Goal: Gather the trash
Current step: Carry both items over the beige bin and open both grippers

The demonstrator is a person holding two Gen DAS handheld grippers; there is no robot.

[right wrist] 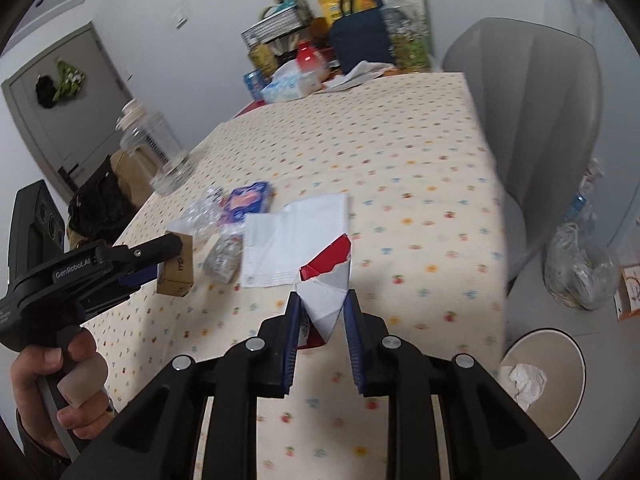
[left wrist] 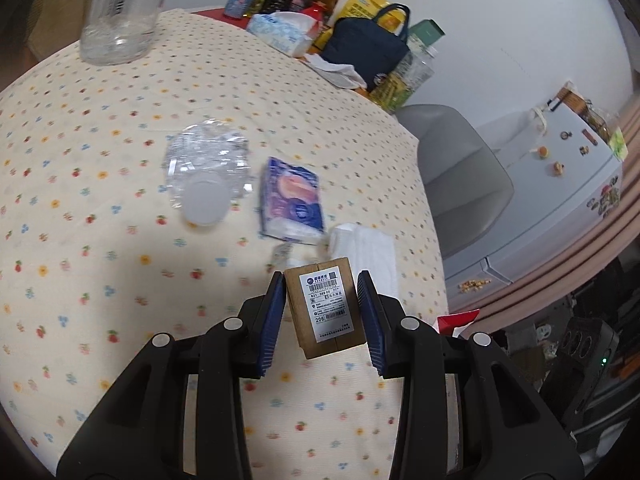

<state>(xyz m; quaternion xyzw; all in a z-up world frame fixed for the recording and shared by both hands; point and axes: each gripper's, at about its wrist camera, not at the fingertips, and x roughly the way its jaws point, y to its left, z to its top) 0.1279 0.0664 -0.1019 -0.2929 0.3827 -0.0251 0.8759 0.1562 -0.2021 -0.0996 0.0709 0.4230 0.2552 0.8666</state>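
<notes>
My left gripper (left wrist: 322, 280) is shut on a small brown cardboard box with a white shipping label (left wrist: 329, 308) and holds it above the table; the box also shows in the right wrist view (right wrist: 178, 270). My right gripper (right wrist: 322, 300) is shut on a torn red and white carton piece (right wrist: 326, 284), lifted over the table's near edge. On the flowered tablecloth (left wrist: 100, 240) lie a crushed clear plastic bottle with a white cap (left wrist: 206, 172), a purple tissue pack (left wrist: 292, 200), a white napkin (right wrist: 294, 240) and a crumpled foil wrapper (right wrist: 224, 258).
A round bin (right wrist: 560, 360) with crumpled paper inside stands on the floor at the right. A grey chair (right wrist: 532, 120) stands beside the table. A clear jar (left wrist: 120, 12), tissue box (left wrist: 280, 30), navy bag (left wrist: 368, 48) and groceries crowd the far end. A plastic bag (right wrist: 580, 268) sits on the floor.
</notes>
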